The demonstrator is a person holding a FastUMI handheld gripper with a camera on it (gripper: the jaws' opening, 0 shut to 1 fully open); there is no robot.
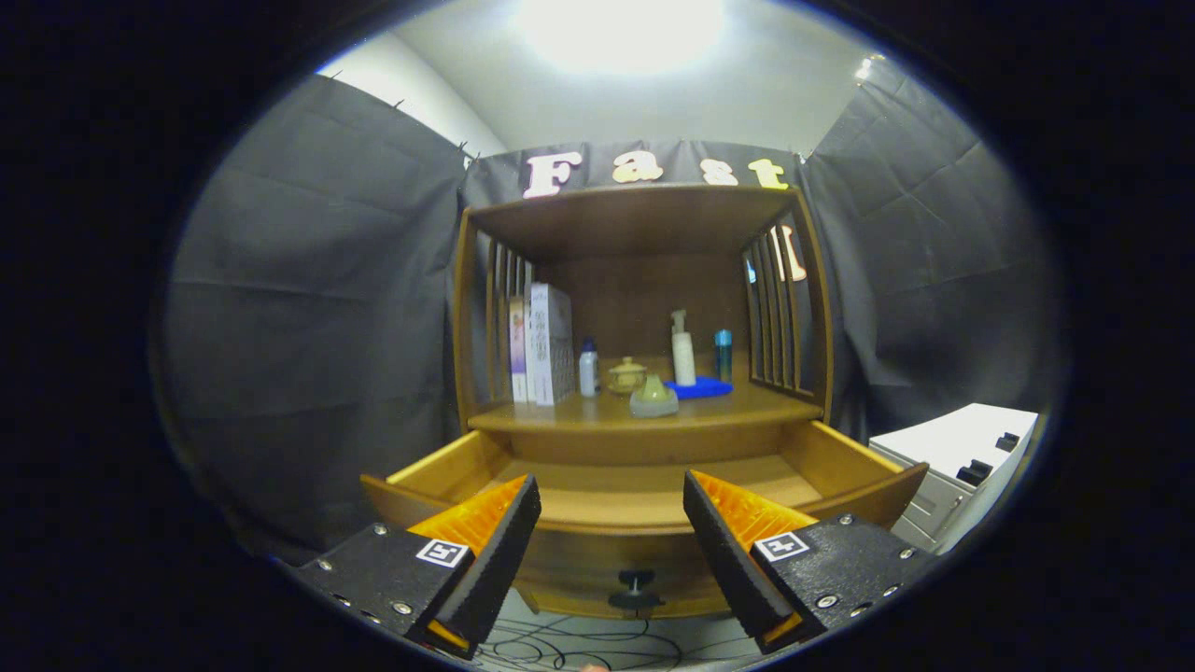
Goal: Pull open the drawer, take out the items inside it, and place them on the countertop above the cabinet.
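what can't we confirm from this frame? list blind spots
- Drawer, gripper view: pulled open, but its front panel and the open gripper fingers cover the near part of its floor; an item there couldn't be seen.
- Books on the countertop: print too small.
- Pump bottle, teal bottle, small white bottle: contents unknowable.
- White unit right of the cabinet: cut off; identity unclear.

The gripper (611, 523) has two wedge-shaped fingers (499, 541) with rough, grainy outer faces and ribbed inner faces. Each runs back into a flat block studded with small silver screws (402, 608) along its edges. On each block, nearest the drawer knob (636, 590), sits a square black-and-white marker (442, 553) (a coded tag).
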